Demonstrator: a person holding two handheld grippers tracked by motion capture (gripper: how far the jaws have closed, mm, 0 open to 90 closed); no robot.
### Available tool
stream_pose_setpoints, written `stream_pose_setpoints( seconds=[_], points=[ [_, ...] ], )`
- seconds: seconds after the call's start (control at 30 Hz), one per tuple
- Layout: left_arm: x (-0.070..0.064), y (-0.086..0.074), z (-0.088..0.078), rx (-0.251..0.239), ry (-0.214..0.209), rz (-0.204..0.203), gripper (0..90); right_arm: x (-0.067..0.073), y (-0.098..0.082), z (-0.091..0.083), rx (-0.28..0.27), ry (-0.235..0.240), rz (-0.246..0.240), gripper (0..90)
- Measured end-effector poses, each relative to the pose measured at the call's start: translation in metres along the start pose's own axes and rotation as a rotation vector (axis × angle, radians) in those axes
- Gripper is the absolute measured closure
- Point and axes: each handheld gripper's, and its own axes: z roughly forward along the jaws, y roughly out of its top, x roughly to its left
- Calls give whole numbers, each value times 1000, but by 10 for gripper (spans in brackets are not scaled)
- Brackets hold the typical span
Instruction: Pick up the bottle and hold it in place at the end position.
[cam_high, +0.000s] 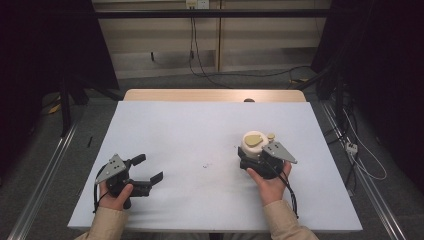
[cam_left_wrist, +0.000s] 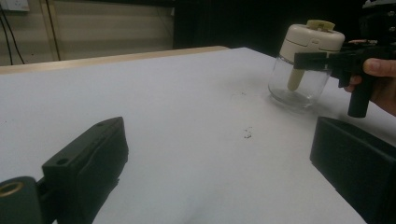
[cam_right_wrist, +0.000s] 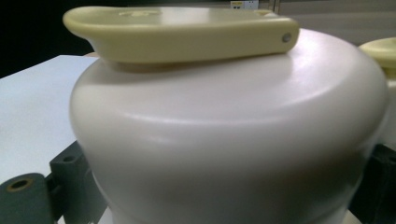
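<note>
From the high view, the right gripper (cam_high: 252, 159) clasps a cream-lidded jar (cam_high: 254, 143) standing on the white table (cam_high: 200, 140), right of centre, while the left gripper (cam_high: 148, 169) rests well apart at the near left, jaws spread and holding nothing. The left gripper view reveals what the overhead hides: the jar's (cam_left_wrist: 303, 70) clear glass body, upright on the table (a black jaw pressed just under the lid). The right gripper view gives the lid (cam_right_wrist: 229, 126) close up, with its yellowish flap (cam_right_wrist: 177, 35) lying flat on top.
</note>
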Motion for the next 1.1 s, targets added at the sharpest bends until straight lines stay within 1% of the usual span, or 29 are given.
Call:
stream_pose_setpoints(
  seconds=[0.23, 0.4, 0.6, 0.73, 0.93, 1.1],
  points=[
    [0, 0, 0, -4, 2, -6, 38, 4, 3, 8, 11, 11, -4, 67],
    [0, 0, 0, -2, 0, -3, 38, 7, 4, 12, 22, 21, -10, 68],
    [0, 0, 0, -4, 2, -9, 38, 13, 7, 19, 28, 36, 7, 69],
    [0, 0, 0, -9, 0, -12, 38, 15, 9, 23, 32, 37, 4, 69],
    [0, 0, 0, -9, -3, -19, 38, 20, 10, 30, 39, 51, -2, 69],
    [0, 0, 0, -11, -5, -17, 38, 23, 13, 35, 42, 54, -4, 69]
  ],
)
